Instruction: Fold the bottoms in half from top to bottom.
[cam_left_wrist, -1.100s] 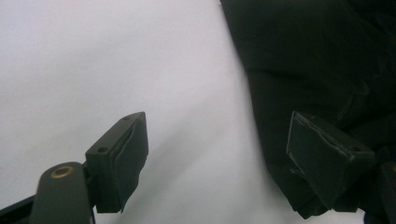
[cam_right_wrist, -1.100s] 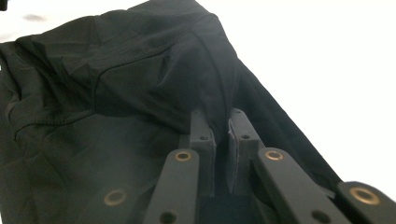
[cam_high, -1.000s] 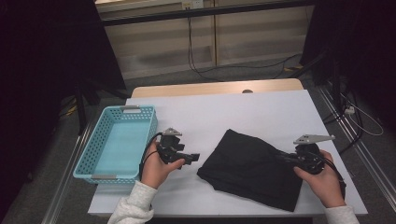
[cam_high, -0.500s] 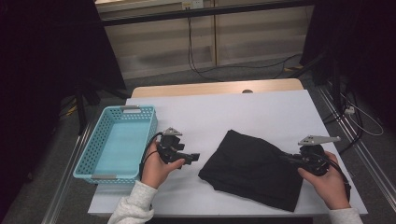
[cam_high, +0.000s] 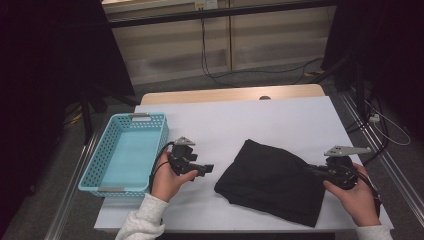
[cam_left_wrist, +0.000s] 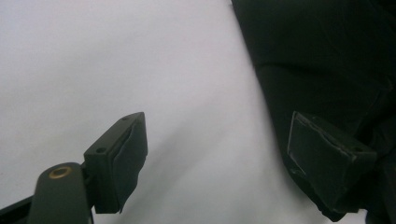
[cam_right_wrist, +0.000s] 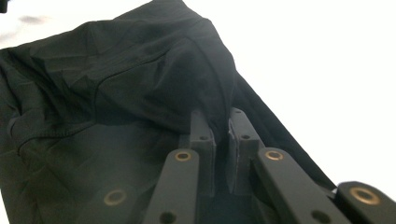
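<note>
A black garment (cam_high: 272, 180) lies rumpled on the white table top (cam_high: 250, 120), right of centre. My right gripper (cam_high: 311, 170) is shut on the cloth's right edge; in the right gripper view a fold of the black garment (cam_right_wrist: 140, 93) is pinched between the pads and lifted into a ridge at my right gripper (cam_right_wrist: 220, 130). My left gripper (cam_high: 207, 168) stands open just left of the cloth, low over the table. In the left gripper view my left gripper (cam_left_wrist: 219, 154) has bare table between its jaws, and the black garment (cam_left_wrist: 327, 60) lies behind its right pad.
A light blue plastic basket (cam_high: 107, 165) stands empty at the table's left edge. A strip of bare wood (cam_high: 230, 94) shows at the table's far side. Cables and dark stands lie on the floor beyond.
My right hand has drawn slightly to the right with the cloth's edge in its grip. The left hand has kept still.
</note>
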